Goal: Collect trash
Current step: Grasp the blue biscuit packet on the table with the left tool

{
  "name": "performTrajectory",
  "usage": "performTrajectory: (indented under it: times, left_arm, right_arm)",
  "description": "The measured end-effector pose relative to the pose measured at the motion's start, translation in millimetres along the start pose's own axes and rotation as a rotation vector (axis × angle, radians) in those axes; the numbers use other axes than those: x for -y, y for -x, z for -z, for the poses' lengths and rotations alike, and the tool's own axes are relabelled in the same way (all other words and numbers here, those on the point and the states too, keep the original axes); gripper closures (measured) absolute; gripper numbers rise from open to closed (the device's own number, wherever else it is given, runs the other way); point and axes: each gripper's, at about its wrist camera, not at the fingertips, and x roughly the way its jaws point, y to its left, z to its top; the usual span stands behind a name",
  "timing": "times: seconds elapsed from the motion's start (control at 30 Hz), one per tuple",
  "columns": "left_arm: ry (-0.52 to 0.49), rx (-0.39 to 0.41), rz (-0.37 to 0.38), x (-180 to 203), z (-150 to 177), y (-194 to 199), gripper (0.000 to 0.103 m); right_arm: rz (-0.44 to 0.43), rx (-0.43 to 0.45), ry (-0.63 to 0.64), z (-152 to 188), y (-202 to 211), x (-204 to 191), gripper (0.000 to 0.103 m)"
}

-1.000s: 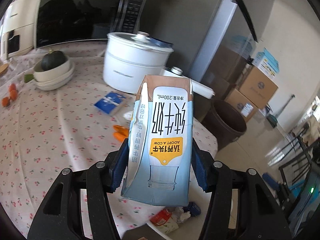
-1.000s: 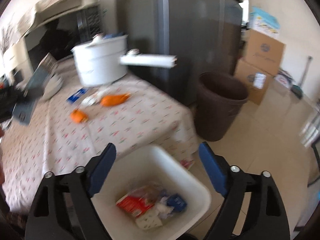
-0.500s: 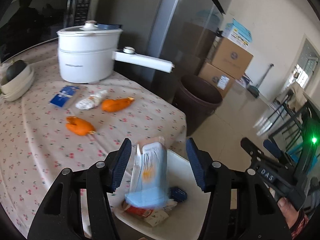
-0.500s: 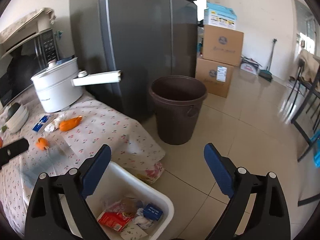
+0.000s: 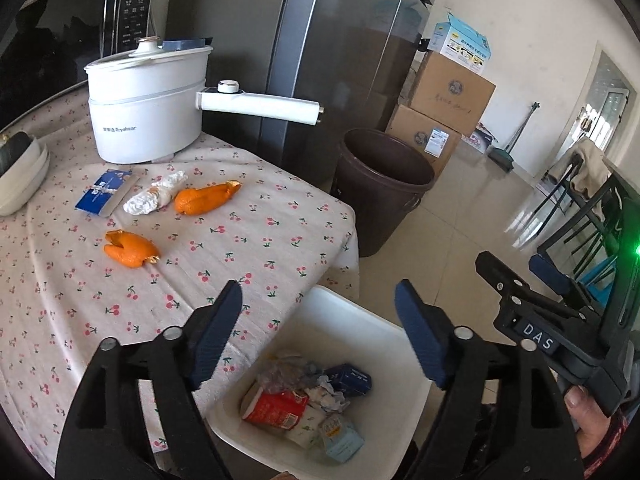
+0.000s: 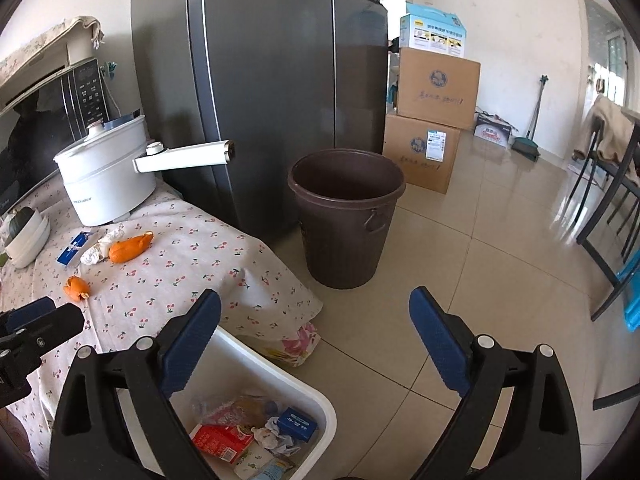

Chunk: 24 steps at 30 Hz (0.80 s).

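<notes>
Left jaws: the left gripper (image 5: 318,320) is hanging over the white bin (image 5: 360,320), its jaws having just been opening, now spread with nothing between them.
Right jaws: the right gripper (image 6: 316,328) is standing wide apart, empty, above the bin's (image 6: 280,368) floor-side edge.
Milk carton: lying in the bin (image 5: 340,436) among a red carton (image 5: 276,408) and a blue box (image 5: 352,378).
Table: two orange peels (image 5: 130,254) and a crumpled tissue (image 5: 154,198) are lying on the cherry-print cloth (image 5: 248,248).
Room: a brown bucket (image 6: 346,216) is standing beside the grey fridge (image 6: 272,80).

Left tongs (image 5: 318,312) opened; milk carton (image 5: 339,436) now in white bin (image 5: 404,364).
</notes>
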Motion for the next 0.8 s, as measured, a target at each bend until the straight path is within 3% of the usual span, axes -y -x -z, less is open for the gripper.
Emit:
performTrajectory:
  times: [0.27,0.8]
  left_arm:
    - [-0.017,0.001,-0.109,-5.5,1.6,-6.0,0.011]
    - [0.094,-0.061,-0.225,-64.3,-3.0,-19.7,0.010]
  right_arm:
    - [0.016,-0.013,0.007,0.5,-6.2,-7.1,0.007]
    - [-0.036,-0.046,0.073,-2.8,-21.2,-59.8,0.007]
